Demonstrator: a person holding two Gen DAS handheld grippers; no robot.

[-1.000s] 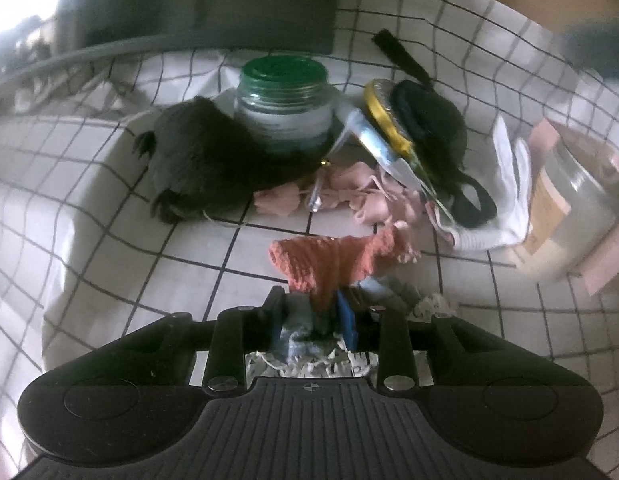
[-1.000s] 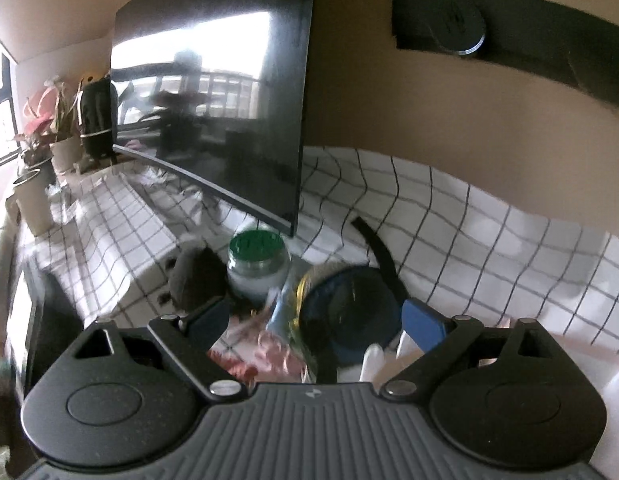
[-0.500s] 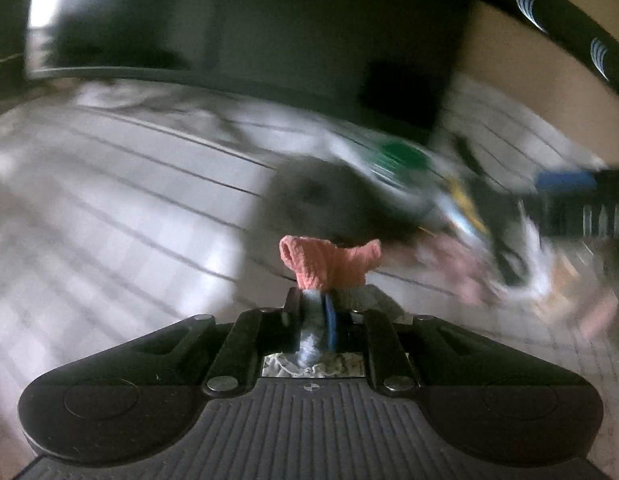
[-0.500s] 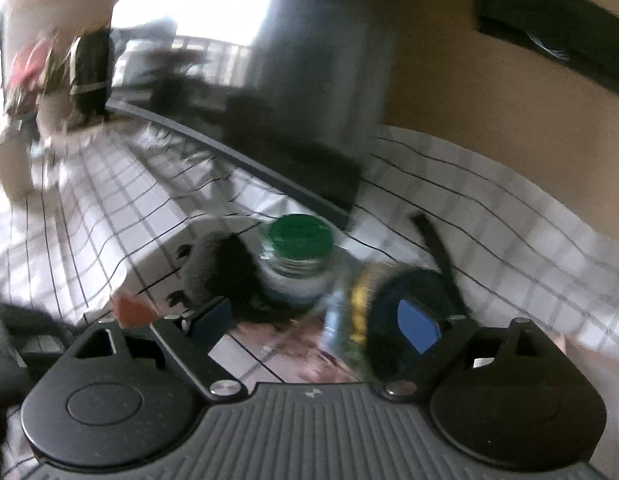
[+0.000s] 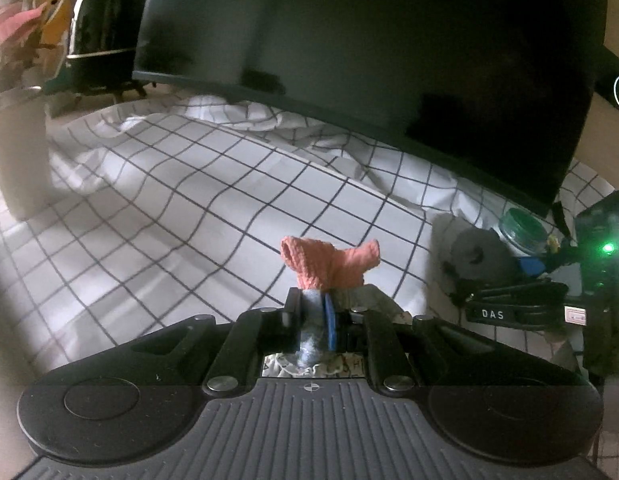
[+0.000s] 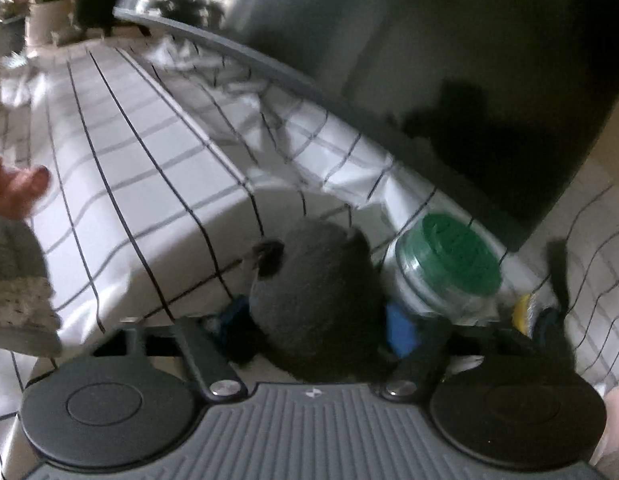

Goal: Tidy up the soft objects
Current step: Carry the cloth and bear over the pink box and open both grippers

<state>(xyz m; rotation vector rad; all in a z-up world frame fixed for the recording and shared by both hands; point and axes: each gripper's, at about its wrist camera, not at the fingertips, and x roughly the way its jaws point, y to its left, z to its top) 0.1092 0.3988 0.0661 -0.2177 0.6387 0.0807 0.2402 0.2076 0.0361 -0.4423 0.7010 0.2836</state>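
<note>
Sock pinched by left tool, dark plush between the closing right tool's pads

Sock [image 5: 329,264], knitted with a salmon cuff and a pale blue body, stands pinched between the nearly shut pads of the left tool [image 5: 314,322], which tilts down over the checked cloth [image 5: 181,208] on the desk. Its cuff flares out above the fingertips. A dark monitor [image 5: 389,48] leans behind.

At right, the right tool [image 6: 317,330] also angles downward, its jaws closing with the dark plush toy [image 6: 317,284] between the blue pads; blur hides whether they press it. A green-lidded jar [image 6: 449,256] stands just beside the plush.
</note>
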